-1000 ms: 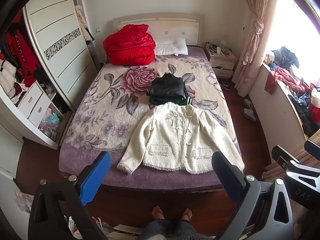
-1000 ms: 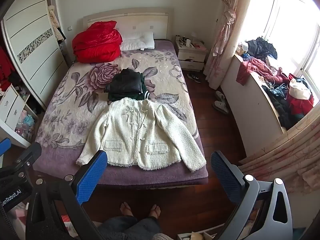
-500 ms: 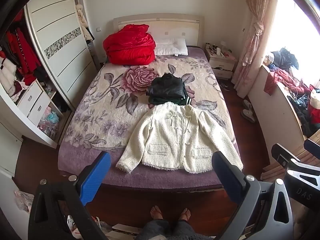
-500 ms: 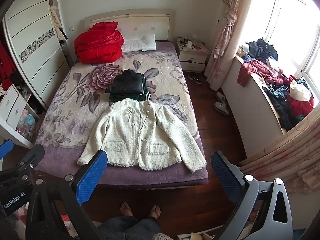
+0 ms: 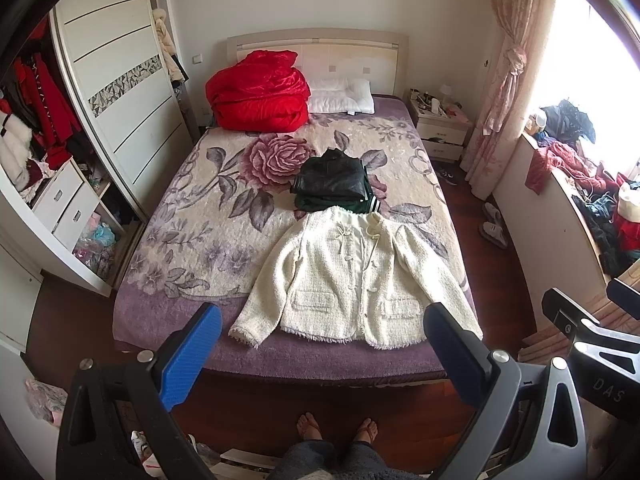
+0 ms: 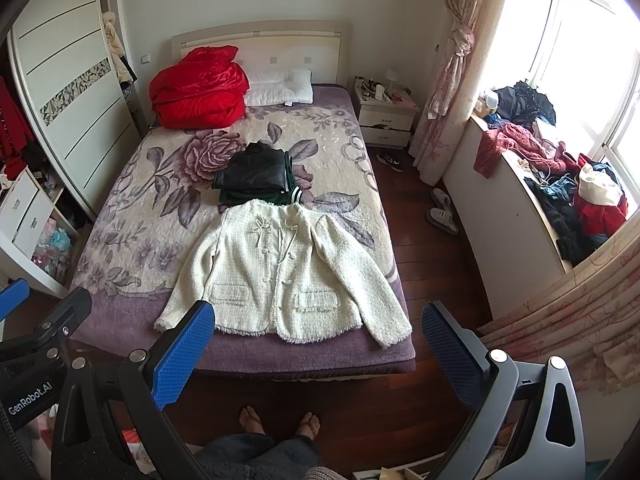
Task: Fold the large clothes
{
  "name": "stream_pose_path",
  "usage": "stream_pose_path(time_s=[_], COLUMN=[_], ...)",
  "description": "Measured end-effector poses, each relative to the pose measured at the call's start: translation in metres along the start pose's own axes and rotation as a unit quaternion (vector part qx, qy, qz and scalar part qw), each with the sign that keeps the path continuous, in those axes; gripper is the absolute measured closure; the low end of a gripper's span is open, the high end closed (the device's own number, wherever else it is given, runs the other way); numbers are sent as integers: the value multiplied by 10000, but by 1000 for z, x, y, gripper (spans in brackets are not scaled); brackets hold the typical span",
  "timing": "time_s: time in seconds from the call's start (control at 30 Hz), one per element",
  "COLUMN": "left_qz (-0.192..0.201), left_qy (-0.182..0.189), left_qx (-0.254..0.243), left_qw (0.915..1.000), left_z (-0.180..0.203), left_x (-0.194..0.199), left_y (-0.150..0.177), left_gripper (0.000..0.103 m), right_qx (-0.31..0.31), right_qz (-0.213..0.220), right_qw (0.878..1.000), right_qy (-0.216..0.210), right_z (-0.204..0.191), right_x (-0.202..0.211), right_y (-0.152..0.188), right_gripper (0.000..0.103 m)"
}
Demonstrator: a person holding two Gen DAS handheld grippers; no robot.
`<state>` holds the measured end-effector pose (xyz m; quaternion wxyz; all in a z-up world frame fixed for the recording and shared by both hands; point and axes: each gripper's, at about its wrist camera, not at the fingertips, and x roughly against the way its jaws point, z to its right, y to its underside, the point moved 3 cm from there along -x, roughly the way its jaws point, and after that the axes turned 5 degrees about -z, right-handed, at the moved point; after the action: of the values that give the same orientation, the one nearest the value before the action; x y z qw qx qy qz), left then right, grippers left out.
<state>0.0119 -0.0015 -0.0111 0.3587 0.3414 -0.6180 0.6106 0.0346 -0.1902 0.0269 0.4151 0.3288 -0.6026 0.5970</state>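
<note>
Since a second ago almost nothing has moved: both views have drifted only slightly, and the jacket lies just as it did. My left gripper (image 5: 322,350) hangs spread wide and empty above the floor at the foot of the bed, and my right gripper (image 6: 318,346) is the same, fingers far apart, gripping nothing. Neither touches any cloth.

The cream jacket (image 5: 360,276) lies face up and flat at the foot end of the bed (image 5: 168,208), buttoned, sleeves angled down and outward, fringed hem toward me. Just beyond its collar sits a stack of folded dark clothes (image 5: 334,184), touching or nearly touching it.

I judge the jacket thick, soft and moderately heavy; the nubbly weave should grip well and not slip. I would take it at the shoulder seams or the cuffs, pinching one full layer.

The right cuff (image 6: 390,336) lies close to the mattress corner, so a careless tug could pull it off the edge. To the left the blanket is open for swinging a sleeve across; ahead, the dark stack limits how far I can push.
</note>
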Motion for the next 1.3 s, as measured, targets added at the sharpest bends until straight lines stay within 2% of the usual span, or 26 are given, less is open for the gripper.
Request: stream_pose_path(time_s=[1.3], left_qz=[45], left_qy=[42], left_qx=[6], left_qw=[10000], left_z=[3], left_x=[-6], left_y=[-6], left_gripper=[0], right_qx=[30], right_qz=[30], right_qw=[10000], right_qy=[-8], right_z=[-1], right_x=[5], right_y=[-2], right_gripper=[0])
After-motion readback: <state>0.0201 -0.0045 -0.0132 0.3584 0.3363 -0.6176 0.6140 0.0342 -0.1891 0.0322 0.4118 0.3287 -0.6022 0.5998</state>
